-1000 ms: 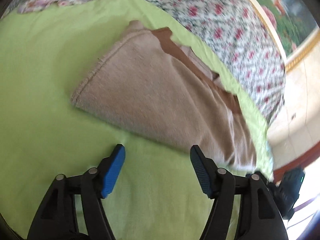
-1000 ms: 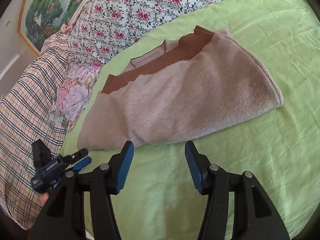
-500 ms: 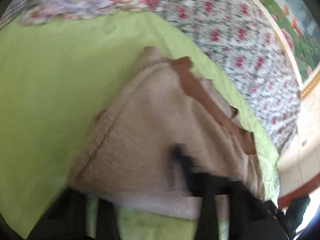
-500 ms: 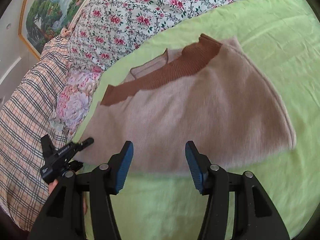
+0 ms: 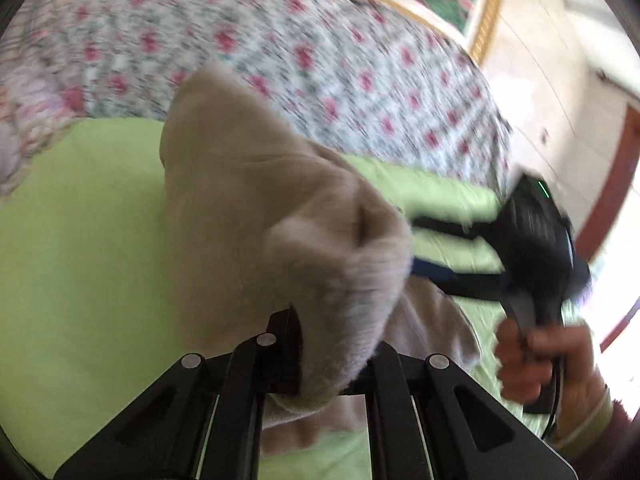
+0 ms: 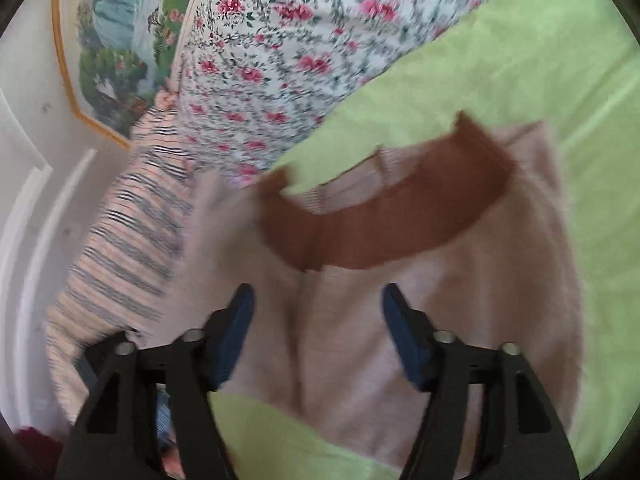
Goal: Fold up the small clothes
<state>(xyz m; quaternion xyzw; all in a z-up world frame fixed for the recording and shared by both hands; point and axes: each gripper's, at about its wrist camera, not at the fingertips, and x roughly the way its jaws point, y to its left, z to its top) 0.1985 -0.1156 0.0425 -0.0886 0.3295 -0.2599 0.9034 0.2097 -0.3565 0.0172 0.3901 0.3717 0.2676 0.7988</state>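
Note:
A beige knit sweater (image 6: 460, 312) with a brown ribbed collar (image 6: 380, 216) lies on the lime green sheet (image 6: 540, 48). My left gripper (image 5: 324, 364) is shut on the sweater (image 5: 256, 216), with a bunched fold of it lifted in front of the camera; the fingertips are hidden under the cloth. My right gripper (image 6: 318, 320) is open, its blue pads (image 6: 236, 328) spread over the sweater just below the collar. The right gripper also shows in the left wrist view (image 5: 452, 252), held in a hand at the sweater's far side.
A floral quilt (image 6: 280, 40) lies behind the sweater, with a plaid blanket (image 6: 128, 240) to its left. A framed landscape painting (image 6: 116, 32) hangs on the white wall. The green sheet extends to the right (image 6: 600, 160) and to the left in the left wrist view (image 5: 72, 260).
My left gripper moved in, closed on the sweater's edge and lifted it. My right gripper advanced from the sheet onto the sweater, staying open. Both views are now motion-blurred.

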